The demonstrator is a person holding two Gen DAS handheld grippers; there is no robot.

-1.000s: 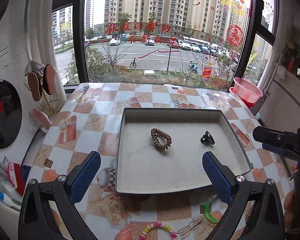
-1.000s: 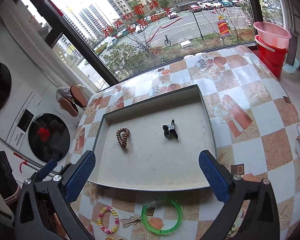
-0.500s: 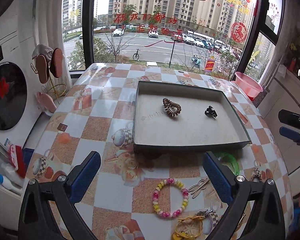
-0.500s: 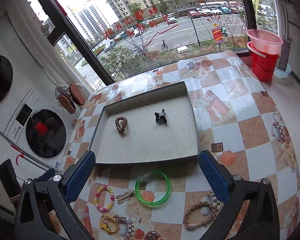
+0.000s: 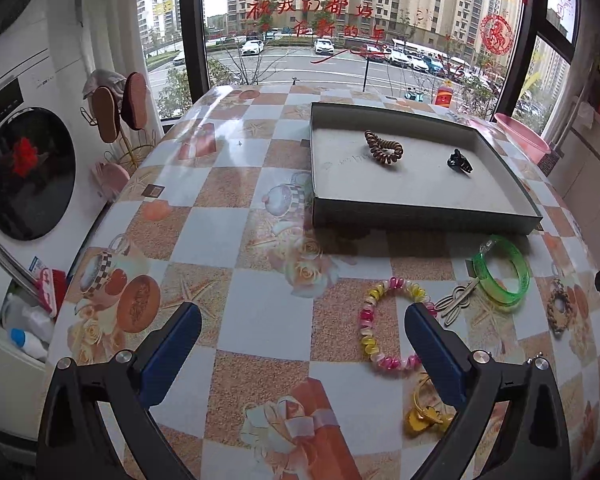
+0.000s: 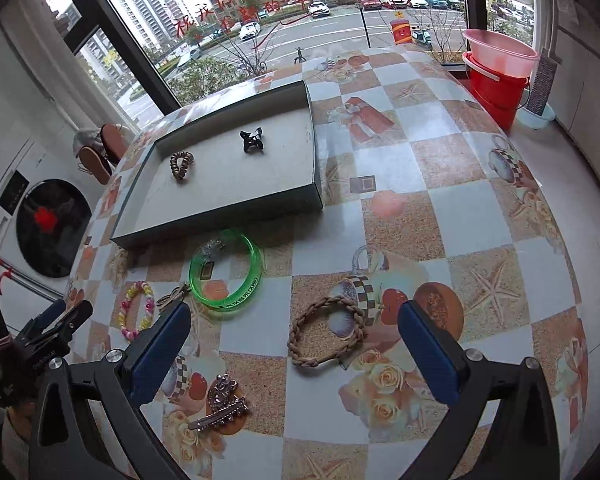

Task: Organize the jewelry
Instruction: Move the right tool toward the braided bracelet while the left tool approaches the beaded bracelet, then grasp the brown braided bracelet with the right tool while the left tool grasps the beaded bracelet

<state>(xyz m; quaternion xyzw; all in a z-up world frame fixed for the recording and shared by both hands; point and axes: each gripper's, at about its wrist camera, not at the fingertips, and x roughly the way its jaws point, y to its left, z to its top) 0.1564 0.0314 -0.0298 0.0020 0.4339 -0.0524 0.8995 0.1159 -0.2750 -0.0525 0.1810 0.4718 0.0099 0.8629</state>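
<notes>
A grey tray point(image 5: 420, 216) point(image 6: 220, 216) holds a brown coil hair tie point(image 5: 384, 148) point(image 6: 181, 164) and a black claw clip point(image 5: 460, 161) point(image 6: 252, 140). In front of it on the table lie a green bangle point(image 5: 502, 270) point(image 6: 226, 270), a pink-yellow bead bracelet point(image 5: 392, 326) point(image 6: 137, 316), a bow-shaped hairpin point(image 5: 458, 300), a braided tan bracelet point(image 6: 326, 330) point(image 5: 558, 310), a silver hair clip point(image 6: 220, 406) and a yellow piece point(image 5: 424, 416). My left gripper point(image 5: 302, 344) is open and empty above the table. My right gripper point(image 6: 294, 344) is open and empty over the braided bracelet.
A washing machine point(image 5: 24, 172) stands left of the table, with slippers point(image 5: 118, 106) on a rack. Pink and red basins point(image 6: 498, 76) stand at the right by the window. The left gripper shows at the lower left of the right wrist view point(image 6: 56, 324).
Both grippers have pulled back from the tray toward the table's near side. The loose jewelry in front of the tray has come into view. Both stay open.
</notes>
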